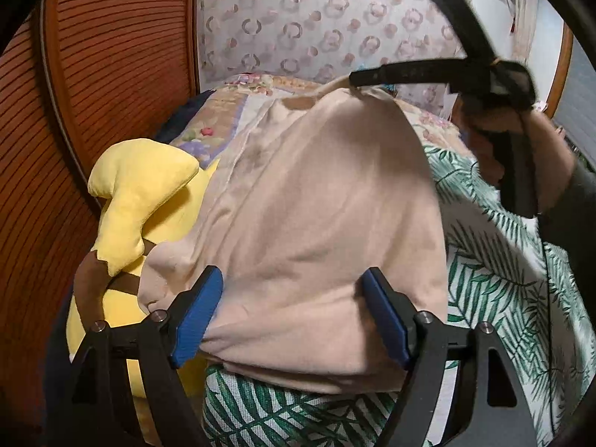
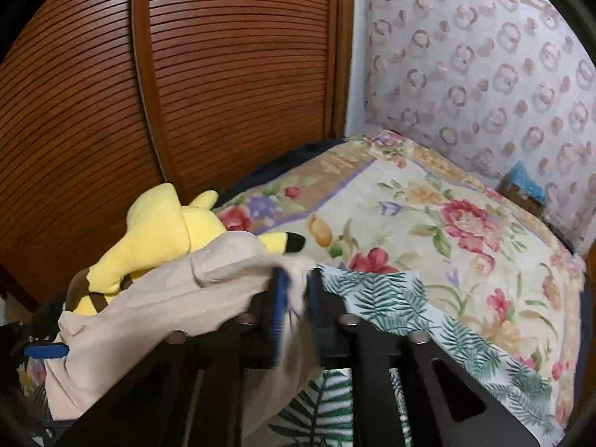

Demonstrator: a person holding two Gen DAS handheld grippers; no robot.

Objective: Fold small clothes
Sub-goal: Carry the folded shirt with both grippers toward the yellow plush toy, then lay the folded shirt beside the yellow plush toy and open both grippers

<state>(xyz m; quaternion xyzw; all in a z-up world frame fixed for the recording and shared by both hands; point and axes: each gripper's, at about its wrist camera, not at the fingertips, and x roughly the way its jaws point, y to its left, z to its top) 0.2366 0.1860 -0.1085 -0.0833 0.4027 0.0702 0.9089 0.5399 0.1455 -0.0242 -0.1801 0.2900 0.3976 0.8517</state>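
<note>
1. Nearest in the left wrist view, the left claw (image 1: 292, 311) stands wide apart, its blue pads (image 1: 197, 316) on either side of the near hem of a pale beige garment (image 1: 309, 205); whether the pads touch the cloth I cannot tell.
2. The garment is soft, plain and matte, a little creased, with a faint greyish smudge near its upper part and a rounded neck opening towards 12 o'clock. It is stretched between the two claws above the bed.
3. In the right wrist view, the right claw (image 2: 298, 298) is clamped on a bunched corner of the same garment (image 2: 156, 298), cloth pinched between narrow-set pads and trailing down to 6 o'clock.
4. Under the garment lies a white sheet with green palm leaves (image 1: 503, 279).
5. At 9 o'clock of the garment sits a yellow plush toy (image 1: 149, 193) with brown markings, its side touching the cloth.
6. Beyond, a floral quilt (image 2: 428, 223) covers the bed.
7. Farthest, a slatted wooden door (image 2: 223, 74) at 10 o'clock and ring-patterned wallpaper (image 2: 484, 74) at 1 o'clock.
</note>
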